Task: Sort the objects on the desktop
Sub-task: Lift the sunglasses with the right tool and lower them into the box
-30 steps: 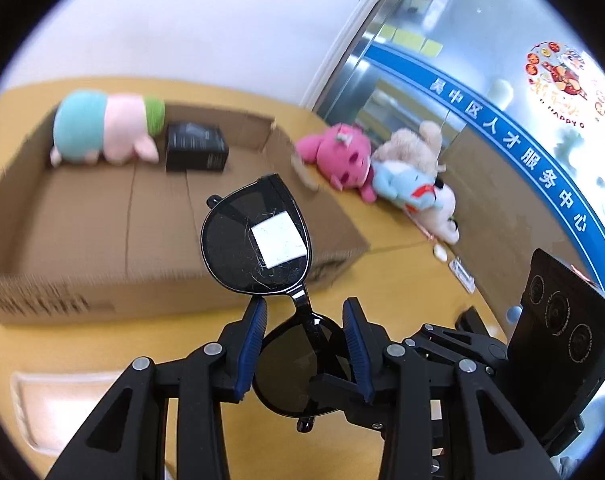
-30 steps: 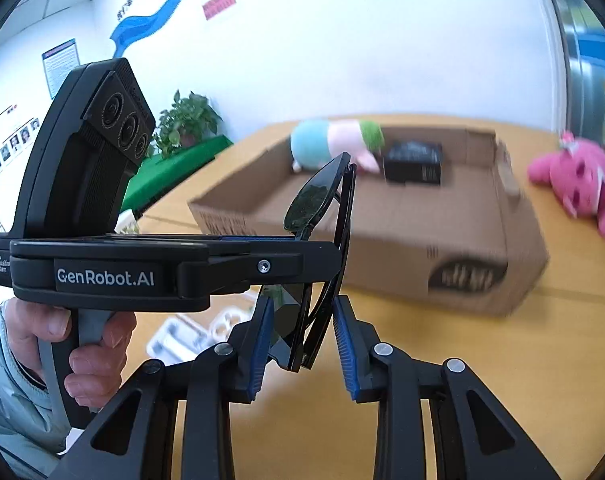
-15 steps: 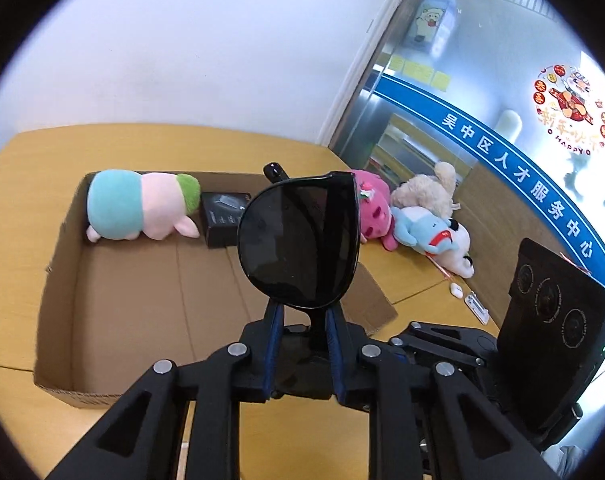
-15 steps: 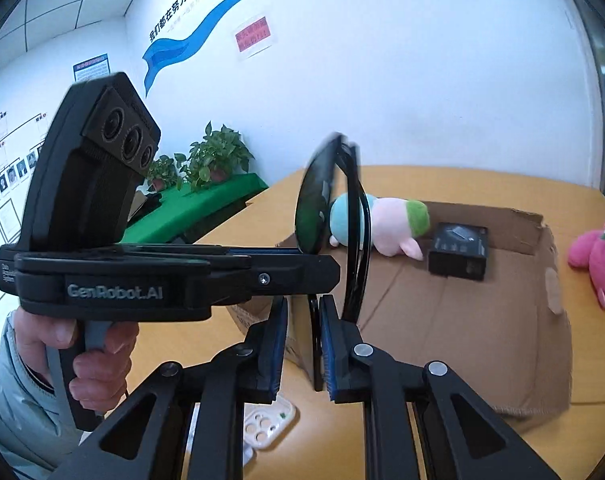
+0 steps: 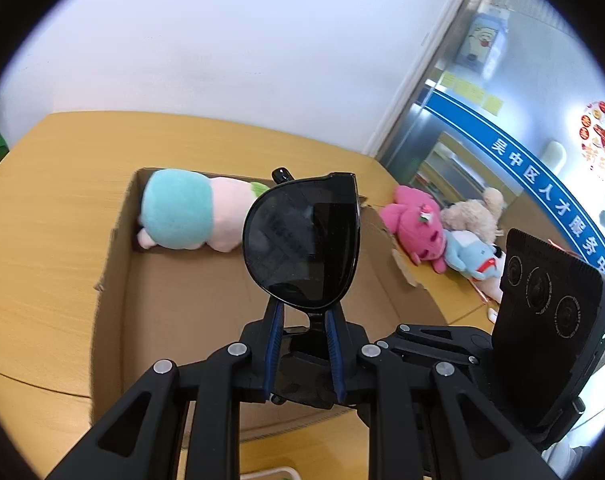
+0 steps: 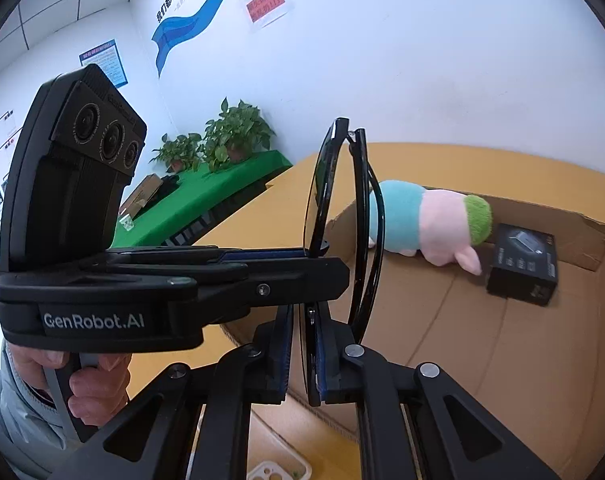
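Both grippers are clamping the black folded sunglasses with dark lenses, holding them upright above the open brown cardboard box. My left gripper is pinching the lower folded part between its blue pads. My right gripper, jaws having just been closing, is squeezing a lens edge. Inside the box are lying a teal, pink and green plush toy and a small black carton.

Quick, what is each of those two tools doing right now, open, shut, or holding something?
Left tool: shut on the black sunglasses; its jaws have just been closing.
Right tool: shut on the same sunglasses, jaws just closed further.
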`<state>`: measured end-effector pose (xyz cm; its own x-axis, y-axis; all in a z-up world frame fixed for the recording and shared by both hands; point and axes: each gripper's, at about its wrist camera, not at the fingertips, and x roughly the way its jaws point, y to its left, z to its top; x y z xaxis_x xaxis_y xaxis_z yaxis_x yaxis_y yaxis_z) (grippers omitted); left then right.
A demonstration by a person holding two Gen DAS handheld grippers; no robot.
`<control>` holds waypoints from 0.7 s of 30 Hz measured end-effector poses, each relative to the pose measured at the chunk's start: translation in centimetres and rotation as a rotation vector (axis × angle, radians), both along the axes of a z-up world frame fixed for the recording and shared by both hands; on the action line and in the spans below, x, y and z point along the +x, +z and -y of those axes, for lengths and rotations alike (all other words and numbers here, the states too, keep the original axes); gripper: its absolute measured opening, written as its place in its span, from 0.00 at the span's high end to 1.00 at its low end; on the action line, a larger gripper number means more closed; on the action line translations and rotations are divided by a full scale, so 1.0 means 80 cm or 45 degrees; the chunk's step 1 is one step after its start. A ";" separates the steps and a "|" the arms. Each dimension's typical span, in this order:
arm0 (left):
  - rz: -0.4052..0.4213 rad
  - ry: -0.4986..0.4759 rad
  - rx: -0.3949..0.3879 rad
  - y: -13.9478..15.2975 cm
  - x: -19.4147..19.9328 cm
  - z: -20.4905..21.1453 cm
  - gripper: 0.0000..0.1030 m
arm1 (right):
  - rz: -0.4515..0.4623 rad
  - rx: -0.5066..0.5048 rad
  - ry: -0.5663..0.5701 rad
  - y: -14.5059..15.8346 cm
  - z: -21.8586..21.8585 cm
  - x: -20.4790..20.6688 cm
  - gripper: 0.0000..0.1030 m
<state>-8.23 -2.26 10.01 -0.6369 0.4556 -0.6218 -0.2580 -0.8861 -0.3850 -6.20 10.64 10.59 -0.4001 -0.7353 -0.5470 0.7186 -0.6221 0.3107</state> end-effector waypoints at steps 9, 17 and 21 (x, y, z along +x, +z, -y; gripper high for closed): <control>0.167 0.064 -0.097 -0.042 -0.080 0.043 0.81 | 0.262 -0.027 0.100 -0.045 0.060 -0.094 0.92; 0.392 0.119 -0.166 -0.098 -0.143 0.061 0.81 | 0.554 0.027 0.156 -0.104 0.098 -0.175 0.91; 0.494 0.171 -0.232 -0.122 -0.160 0.065 0.83 | 0.751 0.005 0.174 -0.144 0.106 -0.207 0.91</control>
<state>-20.99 -7.50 0.27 -0.3871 0.2456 -0.8887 -0.0032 -0.9642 -0.2650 -22.78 2.14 -0.96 0.0694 -0.7565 -0.6503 0.4995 -0.5380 0.6791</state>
